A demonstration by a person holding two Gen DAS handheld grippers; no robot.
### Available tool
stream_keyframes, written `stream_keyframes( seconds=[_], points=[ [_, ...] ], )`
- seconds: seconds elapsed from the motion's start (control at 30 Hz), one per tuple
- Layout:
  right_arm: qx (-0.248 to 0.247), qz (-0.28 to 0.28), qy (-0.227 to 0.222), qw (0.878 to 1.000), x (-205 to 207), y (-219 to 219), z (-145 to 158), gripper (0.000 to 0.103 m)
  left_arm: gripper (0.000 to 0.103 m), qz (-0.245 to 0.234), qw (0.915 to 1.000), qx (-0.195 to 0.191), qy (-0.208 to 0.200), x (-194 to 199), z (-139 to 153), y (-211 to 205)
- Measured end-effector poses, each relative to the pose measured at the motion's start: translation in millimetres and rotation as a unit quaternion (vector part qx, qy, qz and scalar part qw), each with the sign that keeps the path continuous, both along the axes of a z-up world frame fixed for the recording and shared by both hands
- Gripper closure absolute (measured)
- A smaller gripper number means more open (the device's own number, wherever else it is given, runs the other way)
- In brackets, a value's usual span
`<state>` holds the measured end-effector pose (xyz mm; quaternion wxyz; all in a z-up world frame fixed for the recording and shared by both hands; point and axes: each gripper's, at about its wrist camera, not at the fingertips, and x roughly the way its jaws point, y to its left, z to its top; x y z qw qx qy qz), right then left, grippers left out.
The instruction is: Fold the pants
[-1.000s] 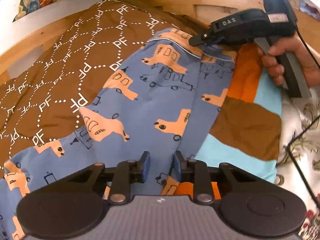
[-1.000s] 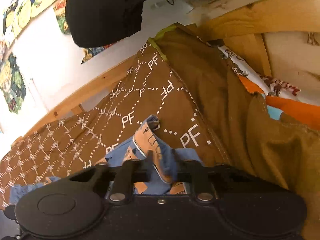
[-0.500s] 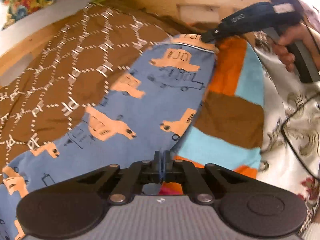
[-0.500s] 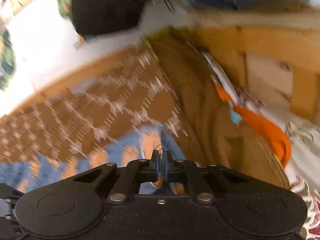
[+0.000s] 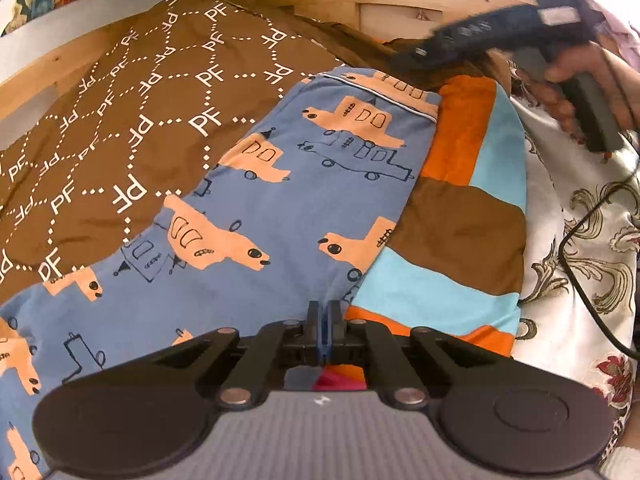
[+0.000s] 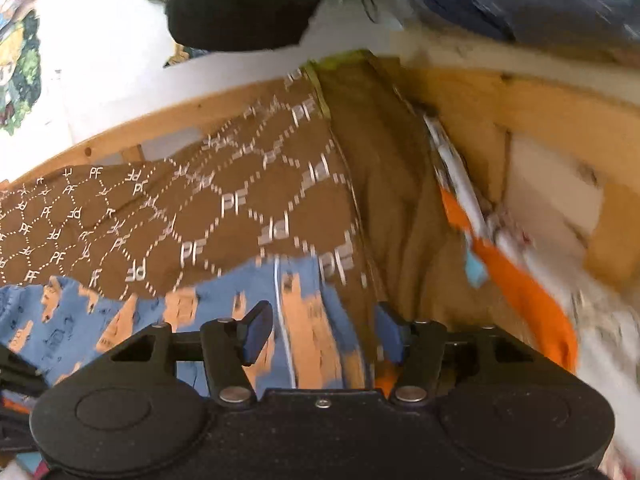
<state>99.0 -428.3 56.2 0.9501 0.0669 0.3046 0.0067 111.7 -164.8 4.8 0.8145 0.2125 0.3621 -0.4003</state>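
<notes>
Left gripper [image 5: 324, 314]: jaws pressed together, and there's blue cloth right at the pads, so it's pinching the near edge of the pants [image 5: 280, 216] where that edge meets the patchwork cover.
Right gripper [image 6: 322, 334]: jaws spread wide, nothing between the pads; the waistband end of the pants [image 6: 288, 320] lies directly under and ahead of the gap, and whether the pads touch the cloth can't be told.
Right gripper from the left camera [image 5: 424, 54]: blurred, tips down at the far corner of the waistband, right at the edge of the fabric.
Right hand [image 5: 576, 76]: wrapped around the black handle at the upper right, cable trailing down beside it.
Pants: blue with orange truck prints and a thin white piping line near the waistband, spread flat on the bed, running from the far waistband down toward the left gripper and off to the lower left.
Brown quilt [image 5: 132, 120]: printed with white "PF" diamonds, lying under and to the left of the pants.
Patchwork cover [image 5: 464, 216]: orange, light blue and brown blocks, just beside the pants on the right, touching their edge.
Floral sheet [image 5: 580, 240]: white with scrolls, further right.
Wooden bed frame [image 6: 540, 120]: beyond the quilt, at the far side.
</notes>
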Motion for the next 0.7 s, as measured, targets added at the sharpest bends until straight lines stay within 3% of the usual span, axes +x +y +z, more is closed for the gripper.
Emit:
stream_keyframes(
  seconds=[0.1,0.17,0.23,0.33,0.37,0.4,0.47,0.57,0.7],
  points=[
    [0.018,0.000,0.012,1.000,31.9,-3.5,-7.5,0.046,0.101,-0.002,1.0000,0.003,-0.005,-1.6,-0.3,-1.6],
    [0.053,0.016,0.042,0.998,43.0,-6.3,-19.8,0.054,0.101,-0.002,0.9999,0.004,-0.010,-3.4,-0.4,-2.2],
    [0.042,0.017,0.056,0.997,42.5,-2.4,-28.7,0.072,0.101,0.000,0.9999,0.002,-0.011,-4.5,-0.2,-1.7],
    [0.059,0.011,0.035,0.998,35.3,-3.5,-26.8,0.087,0.101,0.006,0.9999,-0.001,-0.011,-4.3,-0.1,-1.7],
    [0.060,0.011,0.023,0.998,31.7,-2.4,-23.6,0.087,0.101,0.006,0.9999,-0.002,-0.015,-5.2,0.7,-1.4],
    [0.044,0.011,0.005,0.999,26.3,1.3,-18.1,0.088,0.101,0.007,0.9998,-0.003,-0.019,-6.7,1.7,-0.5],
    [-0.034,0.022,-0.042,0.998,12.3,18.0,-5.4,0.089,0.101,0.010,0.9994,-0.013,-0.029,-9.9,5.5,1.5],
    [-0.156,0.043,-0.089,0.983,-1.7,47.8,1.7,0.089,0.101,0.009,0.9994,-0.017,-0.027,-10.9,5.4,1.3],
    [-0.211,0.027,-0.035,0.976,12.0,49.1,-35.2,0.089,0.100,0.013,0.9997,-0.016,-0.011,-8.0,-3.5,-0.8]
  ],
)
